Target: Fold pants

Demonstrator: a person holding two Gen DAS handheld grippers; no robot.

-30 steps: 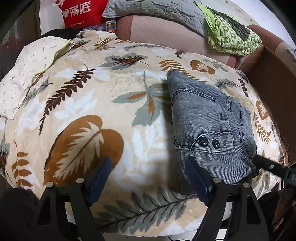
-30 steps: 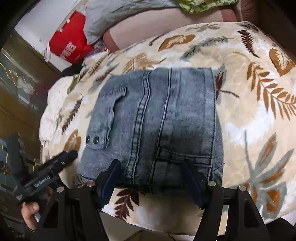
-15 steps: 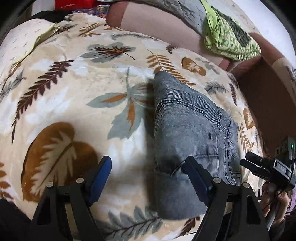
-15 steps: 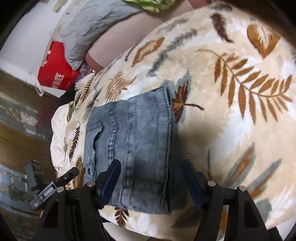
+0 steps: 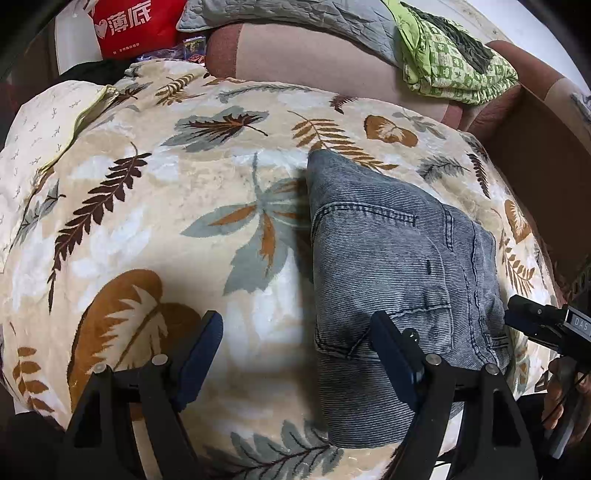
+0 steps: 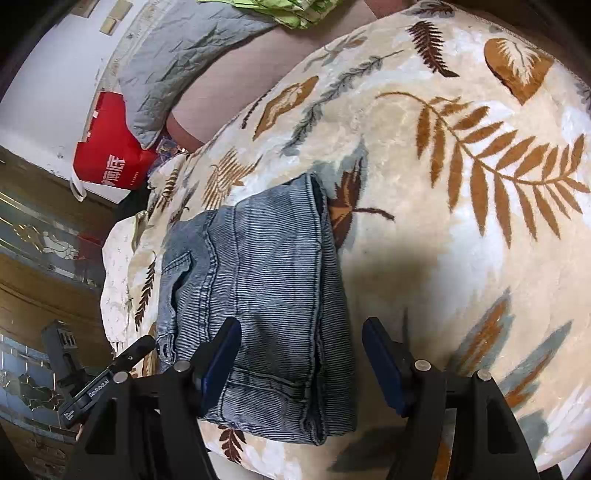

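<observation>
Left gripper (image 5: 295, 354) is being held with jaws wide apart, nothing clamped; left finger (image 5: 199, 354) is being shown over bare blanket, right finger (image 5: 391, 354) is being shown over the near edge of the pants. Right gripper (image 6: 301, 360) is likewise being held spread, nothing gripped; its left finger (image 6: 221, 354) is being seen over the near hem of the denim, its right finger (image 6: 384, 362) is being seen over blanket just beside the fold edge. Contact between pads and fabric cannot be told in either view. Pants (image 5: 399, 266) are being shown folded into a compact grey denim stack, lying flat on the leaf-print blanket (image 5: 147, 206); in the left wrist view the stack is being seen running from behind the right finger away and forward, in the right wrist view (image 6: 258, 302) from between the fingers away to the left-forward. A seam and pocket edge are being seen on the top layer. The other gripper is being caught at frame edge in each view: to the right of the fingers in the left view (image 5: 546, 325), to the left in the right view (image 6: 107, 376). Further ahead, a brown sofa back (image 5: 317, 55) is being seen beyond the blanket, with a grey quilted pillow (image 5: 280, 18) and a green patterned cloth (image 5: 454, 70) on it. Farthest left, a red bag (image 5: 136, 26) with white characters is being seen.
</observation>
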